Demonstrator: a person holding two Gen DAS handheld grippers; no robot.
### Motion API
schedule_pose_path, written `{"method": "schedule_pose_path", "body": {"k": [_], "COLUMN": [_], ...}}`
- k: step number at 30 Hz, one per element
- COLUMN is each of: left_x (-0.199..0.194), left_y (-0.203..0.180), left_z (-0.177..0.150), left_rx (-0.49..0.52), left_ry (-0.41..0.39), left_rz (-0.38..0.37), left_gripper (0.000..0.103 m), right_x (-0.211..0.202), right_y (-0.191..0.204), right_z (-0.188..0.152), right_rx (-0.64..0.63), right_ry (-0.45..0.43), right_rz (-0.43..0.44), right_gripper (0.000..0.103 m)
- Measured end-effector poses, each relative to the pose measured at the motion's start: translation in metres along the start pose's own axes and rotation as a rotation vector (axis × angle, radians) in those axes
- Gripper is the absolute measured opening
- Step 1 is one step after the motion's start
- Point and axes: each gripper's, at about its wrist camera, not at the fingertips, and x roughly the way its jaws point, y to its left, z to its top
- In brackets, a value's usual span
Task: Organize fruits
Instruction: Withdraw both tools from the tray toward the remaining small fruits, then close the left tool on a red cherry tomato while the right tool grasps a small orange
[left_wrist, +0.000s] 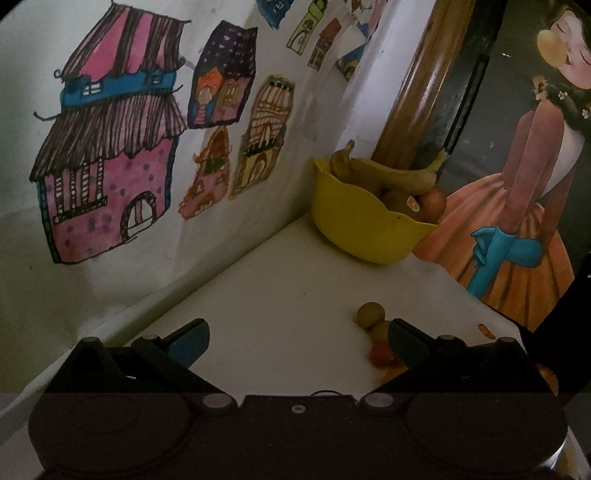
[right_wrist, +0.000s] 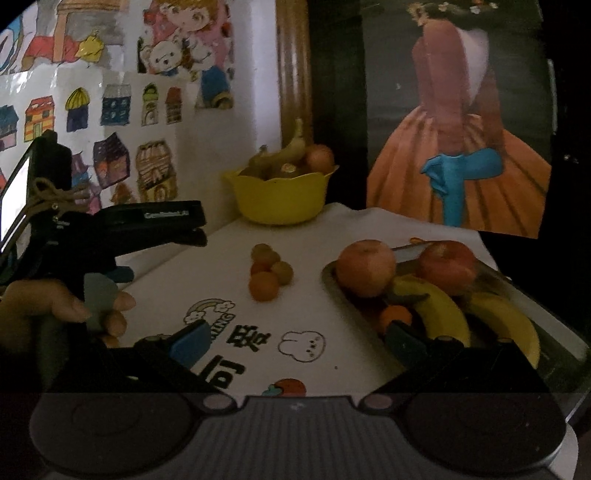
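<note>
A yellow bowl (left_wrist: 362, 229) (right_wrist: 280, 199) in the far corner holds bananas (left_wrist: 391, 173) and a round orange-red fruit (left_wrist: 432, 203). Several small round fruits (right_wrist: 267, 269) (left_wrist: 371, 314) lie loose in the middle of the white cloth. At the right, a metal tray (right_wrist: 328, 273) carries two apples (right_wrist: 365, 267), two bananas (right_wrist: 439, 310) and a small orange (right_wrist: 395, 317). My left gripper (left_wrist: 295, 339) (right_wrist: 201, 229) is open over bare cloth, with the small fruits by its right finger. My right gripper (right_wrist: 299, 339) is open and empty, its right finger at the tray's near edge.
The white tablecloth (right_wrist: 258, 332) has printed cartoons and characters. Walls with children's drawings (left_wrist: 110, 166) close the left side, and a wooden post (right_wrist: 293, 74) and a large poster (right_wrist: 458, 155) stand behind. A hand (right_wrist: 74, 306) holds the left gripper's handle.
</note>
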Motion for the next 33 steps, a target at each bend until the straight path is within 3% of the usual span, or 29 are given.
{"method": "schedule_pose_path", "body": {"k": [7, 13, 18, 24, 33], "left_x": [0.007, 0.024, 0.05, 0.073, 0.086], "left_y": [0.004, 0.003, -0.004, -0.015, -0.025], "left_z": [0.002, 0.01, 0.019, 0.018, 0.017], "left_rx": [0.001, 0.011, 0.138, 0.199, 0.24], "left_ry": [0.021, 0.084, 0.161, 0.203, 0.226], "left_rz": [0.015, -0.056, -0.112, -0.231, -0.321], "left_gripper": [0.102, 0.102, 0.102, 0.102, 0.091], "right_x": [0.024, 0.056, 0.078, 0.099, 0.114], "right_y": [0.001, -0.001, -0.002, -0.003, 0.001], "right_z": [0.01, 0.021, 0.025, 0.02, 0.025], "right_rx": [-0.135, -0.206, -0.186, -0.15, -0.137], "right_ry": [0.066, 0.106, 0.117, 0.144, 0.133], "right_rz": [0.101, 0.169, 0.225, 0.218, 0.172], "right_gripper": [0.103, 0.103, 0.103, 0.103, 0.093]}}
